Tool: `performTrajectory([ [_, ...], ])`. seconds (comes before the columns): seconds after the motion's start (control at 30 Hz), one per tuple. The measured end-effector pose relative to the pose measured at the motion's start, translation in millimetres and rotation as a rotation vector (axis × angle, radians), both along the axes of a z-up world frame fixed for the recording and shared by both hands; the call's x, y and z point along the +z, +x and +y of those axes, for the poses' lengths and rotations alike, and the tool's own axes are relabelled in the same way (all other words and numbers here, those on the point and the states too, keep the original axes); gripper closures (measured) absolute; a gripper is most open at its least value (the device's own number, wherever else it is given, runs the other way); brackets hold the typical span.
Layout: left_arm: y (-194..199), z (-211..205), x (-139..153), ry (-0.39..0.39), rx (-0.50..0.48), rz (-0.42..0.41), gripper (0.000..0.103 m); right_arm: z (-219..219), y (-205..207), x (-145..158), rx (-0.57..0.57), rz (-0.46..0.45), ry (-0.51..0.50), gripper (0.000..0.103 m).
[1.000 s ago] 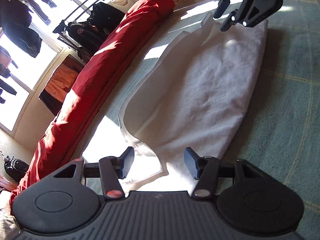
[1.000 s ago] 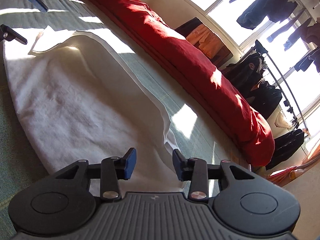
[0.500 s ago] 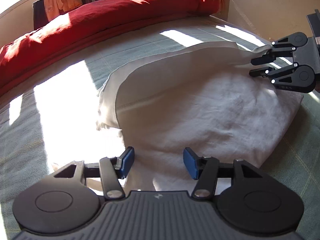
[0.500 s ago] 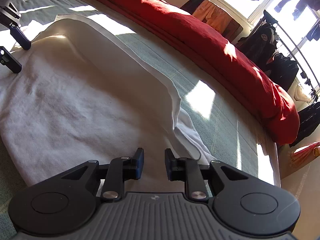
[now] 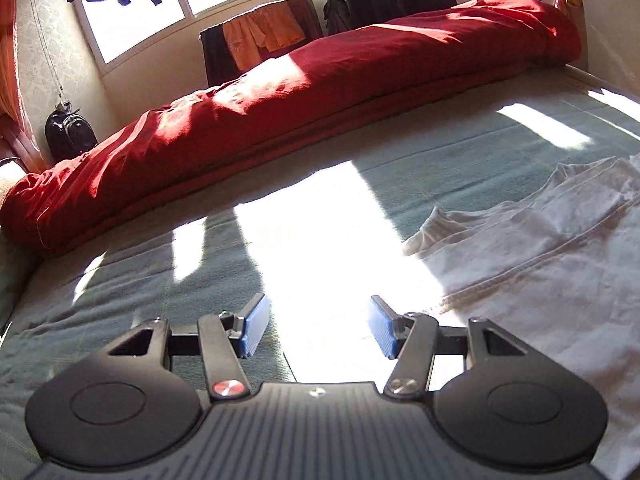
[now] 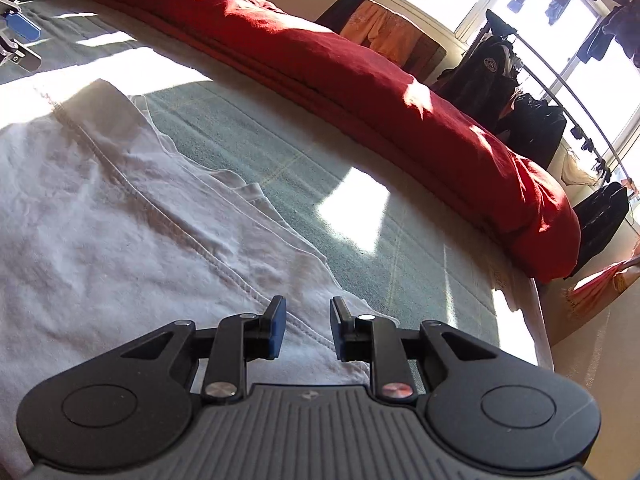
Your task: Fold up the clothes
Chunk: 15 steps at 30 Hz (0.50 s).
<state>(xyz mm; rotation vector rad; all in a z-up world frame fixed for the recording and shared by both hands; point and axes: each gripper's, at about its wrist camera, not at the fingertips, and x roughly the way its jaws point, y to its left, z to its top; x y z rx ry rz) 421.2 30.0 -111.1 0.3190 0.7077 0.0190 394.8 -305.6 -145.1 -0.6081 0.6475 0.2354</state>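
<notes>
Far left: black backpack (image 5: 69, 133) on floor by wall, window above. Red duvet (image 5: 304, 108) rolled along far edge of bed, running left to right. Green bedspread (image 5: 460, 160) under everything, bright sun patch mid-scene. Left gripper (image 5: 316, 330) over bare sunlit bedspread, jaws roughly half open, nothing between blue pads, no cloth contact; also glimpsed at far-left edge of right wrist view (image 6: 18, 42). White garment (image 5: 552, 272) lying flat to the right of left gripper, just beside its right finger, seams and hem visible, some layers already overlapped near far edge. In right wrist view, white garment (image 6: 100, 220) filling left and near part of frame, far edge with small turned-up corner, green bedspread beyond. Right gripper (image 6: 306, 328) low above near-right hem, jaws narrowly parted, gap visible between pads, fabric below but not pinched as far as can be told. Far right: clothes rail (image 6: 560, 92) with dark jackets. Handling judgement: thin, light, limp cotton, no stiffness, prone to sagging and wrinkling when lifted, not fragile, decent friction on pads. Best hold likely at stitched hem or corners, one corner per gripper, pinching all layers together, lifting evenly to keep edge straight.
</notes>
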Motion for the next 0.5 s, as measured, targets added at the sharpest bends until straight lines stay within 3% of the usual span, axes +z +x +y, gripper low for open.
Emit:
performTrajectory([
  [0.13,-5,27,3,-0.171,0.034,0.067,0.048,-6,-13,6,-0.008,0.005,0.010,0.077],
  [0.23,-21,37,0,-0.214,0.047,0.097,0.048,-16,-23,12,-0.031,0.021,0.059,0.077],
  [0.37,-38,48,-8,-0.283,0.055,0.159,0.060,-32,-32,17,-0.070,0.055,0.132,0.077],
  [0.5,-36,62,-8,-0.409,0.077,0.188,0.064,-47,-36,18,-0.105,0.095,0.211,0.077],
])
